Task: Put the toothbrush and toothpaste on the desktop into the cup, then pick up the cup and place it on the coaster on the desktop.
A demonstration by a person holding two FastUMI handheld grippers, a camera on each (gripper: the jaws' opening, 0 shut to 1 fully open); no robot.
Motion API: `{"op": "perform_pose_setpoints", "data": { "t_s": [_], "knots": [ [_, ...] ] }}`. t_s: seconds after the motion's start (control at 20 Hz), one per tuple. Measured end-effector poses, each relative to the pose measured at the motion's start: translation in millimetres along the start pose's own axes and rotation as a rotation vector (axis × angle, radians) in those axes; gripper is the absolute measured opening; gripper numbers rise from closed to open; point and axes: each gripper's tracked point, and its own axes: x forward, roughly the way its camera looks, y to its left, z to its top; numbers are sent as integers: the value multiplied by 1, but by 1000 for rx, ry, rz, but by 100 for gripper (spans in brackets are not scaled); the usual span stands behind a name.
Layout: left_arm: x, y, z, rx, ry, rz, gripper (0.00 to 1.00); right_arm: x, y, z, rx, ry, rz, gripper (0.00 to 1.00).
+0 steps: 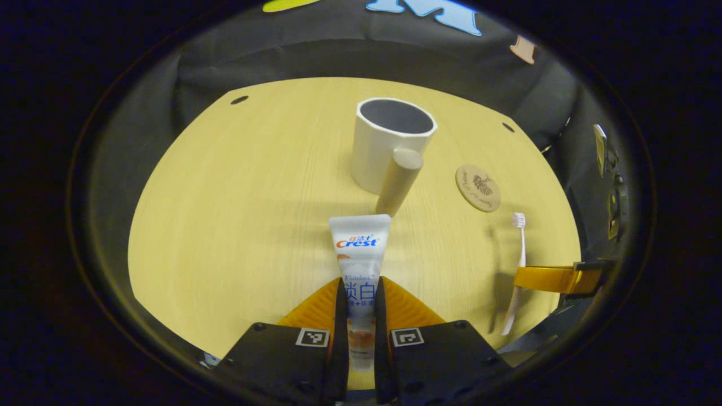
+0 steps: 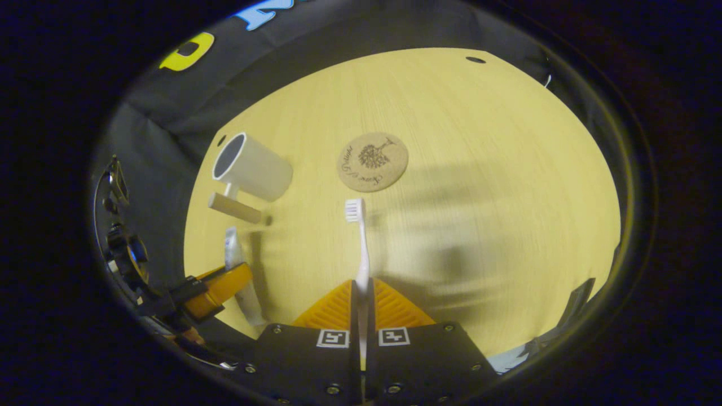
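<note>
Toothpaste (image 1: 361, 248) clamped in left gripper (image 1: 359, 307); toothbrush (image 2: 361, 248) clamped in right gripper (image 2: 361, 304). Cup (image 1: 389, 144) empty at 12 o'clock, coaster (image 1: 478, 188) at 2 o'clock. Insertion, cup transfer pending.

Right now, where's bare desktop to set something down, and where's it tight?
Free: the wide stretch left of the cup out to the table edge, and the stretch right of the coaster. Tight: the cup, coaster and toothbrush cluster, with the toothpaste held just short of the cup handle and the right gripper gripping the toothbrush.
</note>
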Motion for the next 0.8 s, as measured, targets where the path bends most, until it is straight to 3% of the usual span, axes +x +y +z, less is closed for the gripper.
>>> {"op": "perform_pose_setpoints", "data": {
  "t_s": [0.55,0.8],
  "knots": [
    [-62,20,89,-58,-369,3,25,-40,35,50,-43,-230,152,5],
    [-96,25,148,-130,-572,-22,24,-58,49,74,-58,-330,203,4]
  ]
}}
